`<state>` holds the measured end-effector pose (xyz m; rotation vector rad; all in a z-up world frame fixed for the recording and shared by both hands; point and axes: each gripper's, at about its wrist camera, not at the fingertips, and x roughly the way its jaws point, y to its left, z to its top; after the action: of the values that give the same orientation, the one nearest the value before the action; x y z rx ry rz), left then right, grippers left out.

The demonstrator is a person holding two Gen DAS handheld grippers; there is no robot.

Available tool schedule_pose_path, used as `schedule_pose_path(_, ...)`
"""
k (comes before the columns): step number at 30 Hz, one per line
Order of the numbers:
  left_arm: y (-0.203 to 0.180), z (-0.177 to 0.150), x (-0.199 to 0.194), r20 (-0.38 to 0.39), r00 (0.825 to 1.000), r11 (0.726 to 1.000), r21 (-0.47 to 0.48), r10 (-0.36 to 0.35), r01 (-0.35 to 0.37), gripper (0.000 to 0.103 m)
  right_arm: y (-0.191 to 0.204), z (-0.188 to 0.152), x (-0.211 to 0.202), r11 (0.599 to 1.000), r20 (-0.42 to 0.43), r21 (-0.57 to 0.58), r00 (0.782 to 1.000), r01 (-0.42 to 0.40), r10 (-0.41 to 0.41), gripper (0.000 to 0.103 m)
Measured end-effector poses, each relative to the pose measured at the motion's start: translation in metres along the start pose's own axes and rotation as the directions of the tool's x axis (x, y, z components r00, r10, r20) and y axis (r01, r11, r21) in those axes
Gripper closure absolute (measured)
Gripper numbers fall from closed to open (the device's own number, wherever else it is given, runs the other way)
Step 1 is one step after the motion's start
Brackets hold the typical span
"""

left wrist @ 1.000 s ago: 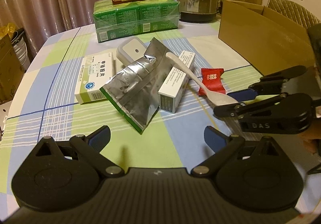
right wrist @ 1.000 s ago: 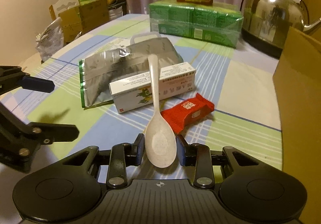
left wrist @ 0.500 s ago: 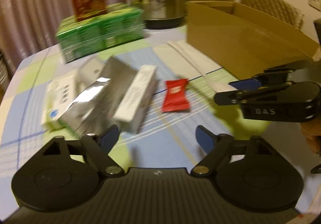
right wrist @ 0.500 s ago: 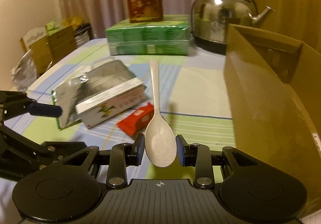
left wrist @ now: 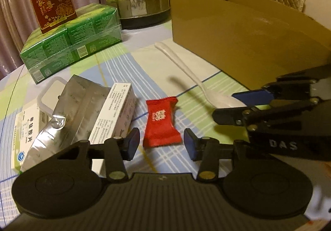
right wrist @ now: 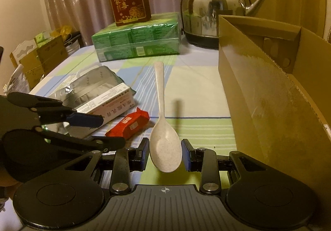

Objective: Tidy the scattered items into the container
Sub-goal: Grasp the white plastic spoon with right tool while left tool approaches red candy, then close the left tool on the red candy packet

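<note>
A crinkled silver foil pouch (left wrist: 68, 111) leans against a white medicine carton (left wrist: 115, 113) on the checked tablecloth (left wrist: 128, 65). The left gripper (left wrist: 159, 144) is closing around a glossy red candy packet (left wrist: 160, 122), its pads not yet touching it. The right gripper (right wrist: 164, 154) clamps a speckled cream plastic spoon (right wrist: 163, 127) by its bowl, lifted beside the open cardboard box (right wrist: 269, 94).

My left gripper (left wrist: 159, 143) tips downward toward the surface, and its jaws are closing, with a red packet (left wrist: 160, 122) lying between the blue pads but not yet pressed by them. My right gripper (right wrist: 164, 155) also slants downward, its jaws clamped on the bowl of a pale spoon (right wrist: 164, 138) whose handle points forward, away from me. The two grippers sit close together, the left one just left of the right.
</note>
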<state>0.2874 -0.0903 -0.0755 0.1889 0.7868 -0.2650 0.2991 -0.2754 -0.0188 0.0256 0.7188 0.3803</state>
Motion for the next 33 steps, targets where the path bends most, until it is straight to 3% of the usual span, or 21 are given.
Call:
schedule_pose_path(9, 0.004, 0.005, 0.024, -0.041, 0.999, 1.0, -0.014, -0.006, 0.006, 0.062, -0.001, -0.001, 0.004, 1.0, -0.001, 0.016, 1.0, 0.006, -0.006, 0.073)
schedule_pose_path(16, 0.001, -0.003, 0.004, -0.075, 0.997, 1.0, -0.024, 0.01, -0.012, 0.093, 0.0, -0.003, -0.001, 1.0, -0.008, 0.018, 1.0, 0.003, -0.003, 0.073)
schedule_pose_path(19, -0.002, -0.018, -0.016, -0.088, 0.996, 0.999, -0.043, 0.016, -0.019, 0.095, 0.004, -0.008, -0.007, 1.0, -0.015, 0.01, 1.0, -0.002, 0.002, 0.073)
schedule_pose_path(24, -0.008, -0.044, -0.044, -0.103, 0.994, 0.999, -0.036, 0.033, -0.037, 0.095, 0.009, -0.019, -0.02, 1.0, -0.023, 0.013, 1.0, -0.006, 0.006, 0.073)
schedule_pose_path(29, -0.009, -0.039, -0.05, -0.051, 0.997, 0.998, 0.029, 0.057, -0.055, 0.092, 0.007, -0.022, -0.026, 0.998, -0.026, 0.058, 1.0, 0.008, -0.007, 0.073)
schedule_pose_path(31, -0.008, -0.03, -0.046, -0.031, 0.998, 0.997, 0.058, 0.061, -0.059, 0.076, 0.006, -0.022, -0.027, 0.997, -0.024, 0.074, 1.0, 0.017, -0.015, 0.073)
schedule_pose_path(33, -0.007, -0.022, -0.039, -0.01, 0.999, 0.995, 0.088, 0.044, -0.043, 0.073, 0.006, -0.022, -0.028, 0.995, -0.024, 0.093, 0.999, 0.023, -0.021, 0.073)
